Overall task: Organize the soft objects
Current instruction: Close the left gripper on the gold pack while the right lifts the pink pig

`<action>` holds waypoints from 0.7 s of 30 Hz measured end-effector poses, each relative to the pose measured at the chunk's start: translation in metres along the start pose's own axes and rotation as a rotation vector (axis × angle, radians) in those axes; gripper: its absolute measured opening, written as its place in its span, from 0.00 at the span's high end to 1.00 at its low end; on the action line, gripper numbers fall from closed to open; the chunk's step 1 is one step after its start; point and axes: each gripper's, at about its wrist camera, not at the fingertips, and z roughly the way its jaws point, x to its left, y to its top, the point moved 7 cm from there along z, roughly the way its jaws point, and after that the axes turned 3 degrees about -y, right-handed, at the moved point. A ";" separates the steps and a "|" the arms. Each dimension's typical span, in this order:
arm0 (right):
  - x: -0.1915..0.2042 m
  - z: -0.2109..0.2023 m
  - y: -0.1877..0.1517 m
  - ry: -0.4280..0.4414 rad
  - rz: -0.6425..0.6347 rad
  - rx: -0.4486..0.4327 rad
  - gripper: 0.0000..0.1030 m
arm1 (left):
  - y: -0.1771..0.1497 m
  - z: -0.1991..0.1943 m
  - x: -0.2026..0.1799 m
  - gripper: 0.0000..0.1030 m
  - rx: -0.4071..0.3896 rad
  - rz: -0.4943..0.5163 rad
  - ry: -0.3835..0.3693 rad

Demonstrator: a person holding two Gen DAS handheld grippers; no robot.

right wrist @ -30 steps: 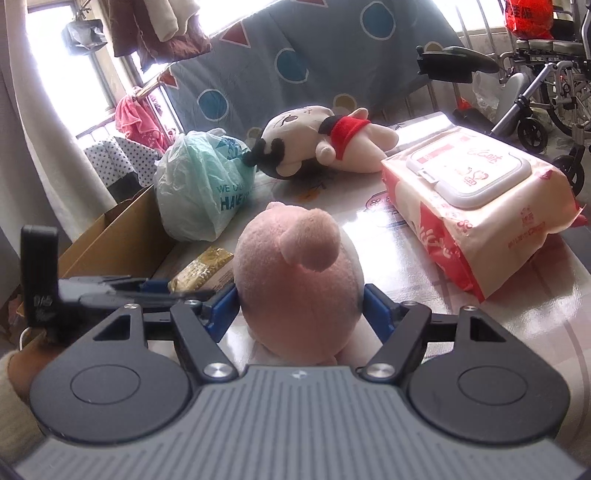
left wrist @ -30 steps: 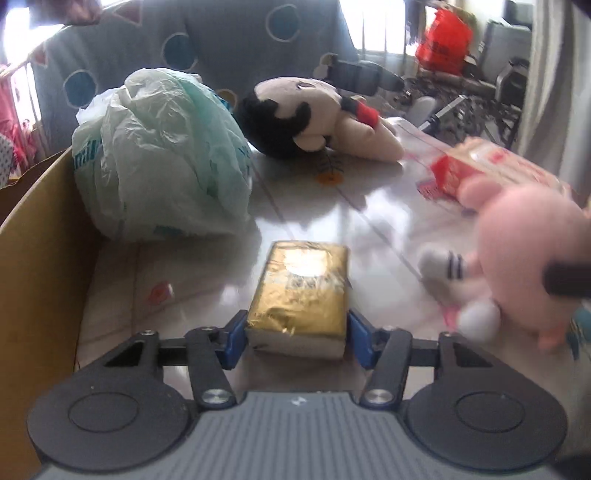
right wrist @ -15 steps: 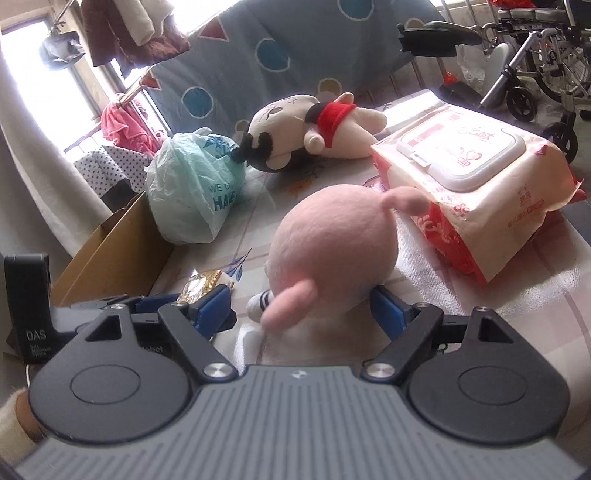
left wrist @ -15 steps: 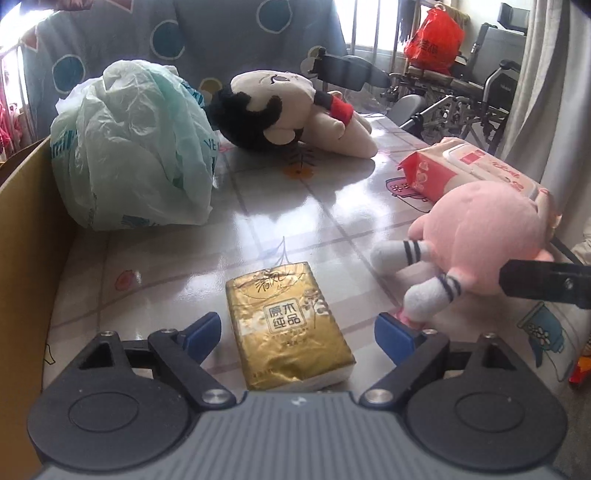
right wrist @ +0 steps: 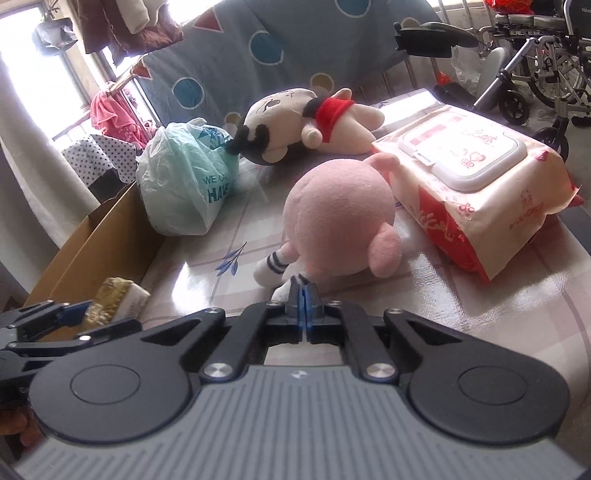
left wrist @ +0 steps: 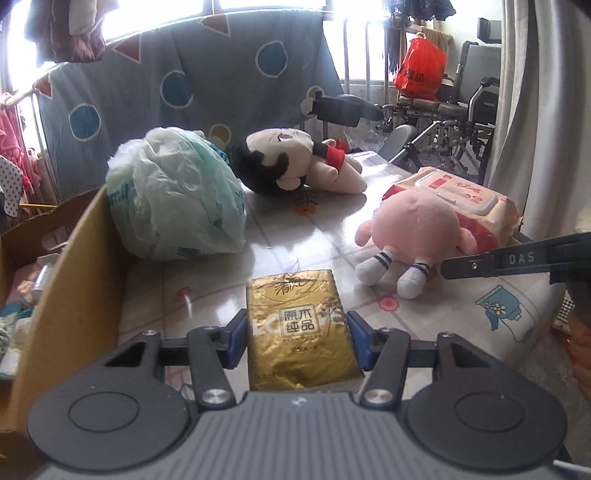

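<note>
Lengthwise, gold tissue pack (left wrist: 301, 328) points away, left fingers (left wrist: 236, 334) just clamped on it; right fingers (right wrist: 295, 306) closed empty.

bright windows (left wrist: 273, 3) backlight a grey sheet (left wrist: 184, 74) with blue dots; a wheelchair (right wrist: 535, 55) stands beside a pale curtain (left wrist: 535, 110).

Plush pig (left wrist: 417, 225) before wipes pack (left wrist: 476, 195)
</note>
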 end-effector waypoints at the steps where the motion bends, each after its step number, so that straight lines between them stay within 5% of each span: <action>1: -0.001 0.000 -0.002 0.010 0.010 0.009 0.98 | 0.000 -0.011 0.002 0.45 -0.007 0.002 0.007; 9: -0.011 -0.007 -0.025 0.009 0.018 0.023 0.96 | -0.020 -0.049 0.021 0.45 -0.030 -0.061 0.037; 15: -0.012 -0.007 -0.025 -0.013 -0.034 0.001 0.54 | -0.036 -0.043 0.032 0.45 -0.007 -0.152 -0.001; 19: -0.013 0.001 -0.004 0.007 0.042 -0.054 0.21 | -0.041 -0.043 0.031 0.45 -0.005 -0.158 -0.006; 21: -0.013 0.011 0.007 0.022 0.107 -0.057 0.16 | -0.044 -0.044 0.029 0.45 -0.002 -0.157 -0.011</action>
